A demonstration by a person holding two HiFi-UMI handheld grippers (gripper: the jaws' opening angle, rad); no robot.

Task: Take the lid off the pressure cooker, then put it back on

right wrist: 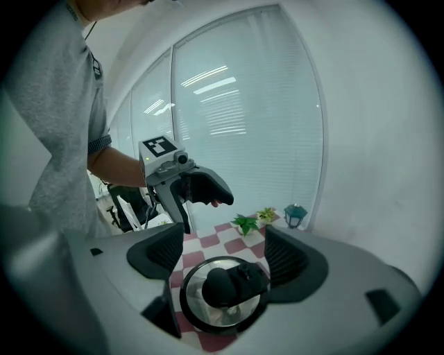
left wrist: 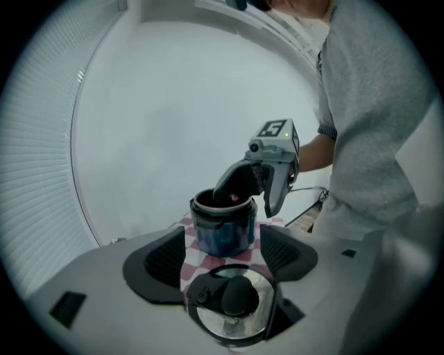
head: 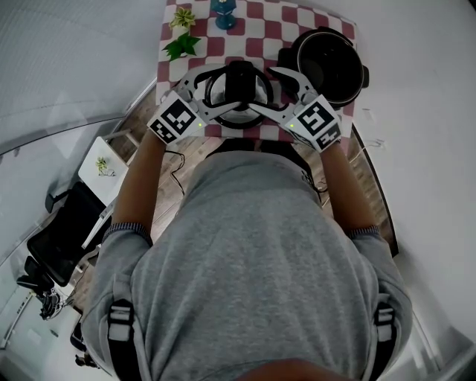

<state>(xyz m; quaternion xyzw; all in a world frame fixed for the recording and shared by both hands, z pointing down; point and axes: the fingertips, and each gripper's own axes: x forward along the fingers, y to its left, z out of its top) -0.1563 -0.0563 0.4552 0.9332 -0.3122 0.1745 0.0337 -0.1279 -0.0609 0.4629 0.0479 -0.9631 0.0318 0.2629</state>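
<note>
Fingers (left wrist: 163, 258) of the left gripper (left wrist: 223, 255) stand wide apart, their dark ribbed pads on either side of the lid (left wrist: 232, 301), which lies low between them with a gap at each pad, so nothing is clamped. The right gripper (right wrist: 223, 253) is just as wide, its fingers (right wrist: 290, 255) flanking the same lid (right wrist: 222, 291) from the opposite side without pressing on it. In the head view the two tools face each other over the shiny round lid (head: 239, 82) with its black knob, the left gripper (head: 227, 89) coming in from the left and the right gripper (head: 266, 89) from the right, each one crowding the other's side of the lid. The lid sits on a red-and-white checked cloth (head: 260, 22), near the table's front edge. Just beside it, toward the right and farther back, stands the open pressure cooker pot (head: 327, 59), a dark body with its rim uncovered; from the left gripper view the pot (left wrist: 223, 225) stands straight ahead beyond the lid, and the right gripper (left wrist: 253, 194) hangs in front of its rim. At the far side of the cloth are two small green plants (head: 182, 46) and a little blue lantern (head: 223, 11), well apart from the lid. Off the table to the left are a white side table (head: 104, 165) and a black chair (head: 52, 245).
</note>
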